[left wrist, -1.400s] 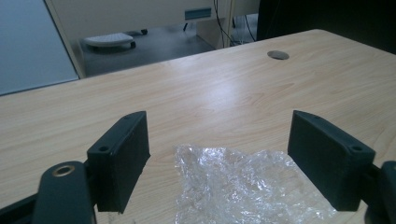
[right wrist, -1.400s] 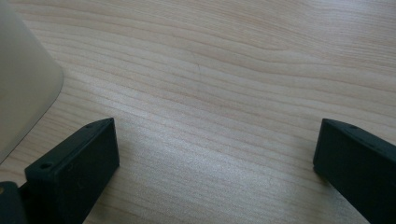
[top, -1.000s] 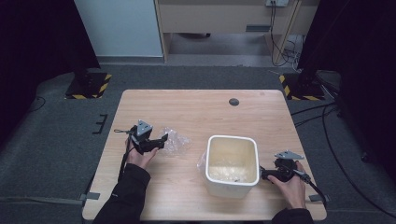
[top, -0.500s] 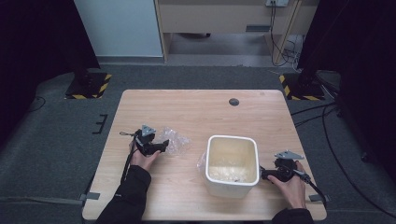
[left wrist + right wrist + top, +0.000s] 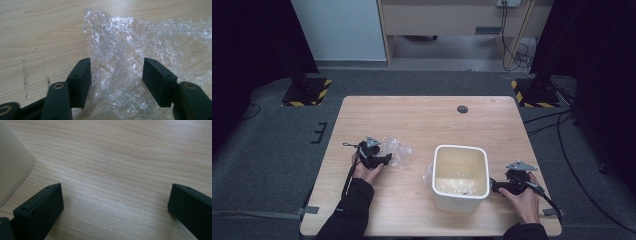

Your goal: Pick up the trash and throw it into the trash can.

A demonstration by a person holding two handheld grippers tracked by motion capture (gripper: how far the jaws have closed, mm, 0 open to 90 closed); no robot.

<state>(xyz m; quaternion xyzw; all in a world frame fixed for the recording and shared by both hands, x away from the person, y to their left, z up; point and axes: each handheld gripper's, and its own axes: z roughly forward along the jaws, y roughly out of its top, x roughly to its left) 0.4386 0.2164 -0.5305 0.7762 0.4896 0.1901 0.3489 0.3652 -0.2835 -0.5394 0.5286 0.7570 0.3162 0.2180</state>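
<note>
A crumpled sheet of clear plastic wrap (image 5: 398,150) lies on the wooden table (image 5: 432,125), left of centre. My left gripper (image 5: 384,160) sits at its near-left edge. In the left gripper view the gripper (image 5: 117,65) is open, and the plastic wrap (image 5: 130,45) bunches up between the two jaws without being pinched. A white square bin (image 5: 460,200) stands at the near right. My right gripper (image 5: 494,186) rests just right of the bin. It is wide open (image 5: 116,188) over bare wood, with the bin wall (image 5: 10,165) to its left.
Something pale and crumpled lies at the bottom of the bin. A bit of clear plastic (image 5: 428,172) shows against the bin's left side. A dark round grommet (image 5: 462,109) sits in the table near the far edge. Cables trail off the right gripper toward the floor.
My left gripper has shifted slightly toward the near edge and to the right, closer onto the plastic wrap. The right gripper and the bin have not moved.
</note>
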